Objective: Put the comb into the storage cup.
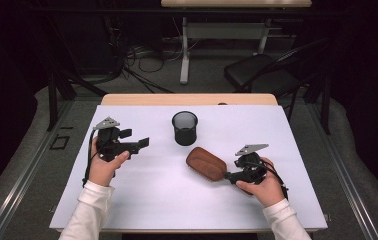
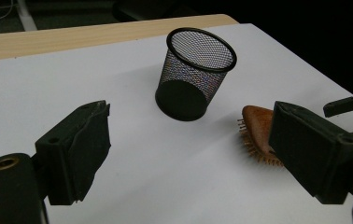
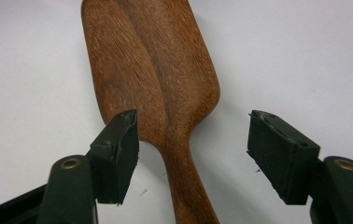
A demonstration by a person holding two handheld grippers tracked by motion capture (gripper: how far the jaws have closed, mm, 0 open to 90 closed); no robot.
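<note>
The wooden hairbrush (image 1: 206,163) lies bristles-down at centre frame, just below the empty mesh cup (image 1: 184,127). The right gripper (image 3: 191,158) straddles its handle, jaws spread, not gripping. The left gripper (image 1: 138,144) hovers spread, empty. Lifting and cupping seemingly remain.

We see white table top (image 1: 142,200); on it mesh cup (image 1: 184,128) upright, wooden hairbrush (image 1: 206,164) bristles down, just beside.

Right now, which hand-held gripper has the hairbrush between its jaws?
The right hand-held gripper: its open jaws straddle the wooden hairbrush at its neck, pads not pressing. The left hand-held gripper is open with nothing between its jaws.
</note>
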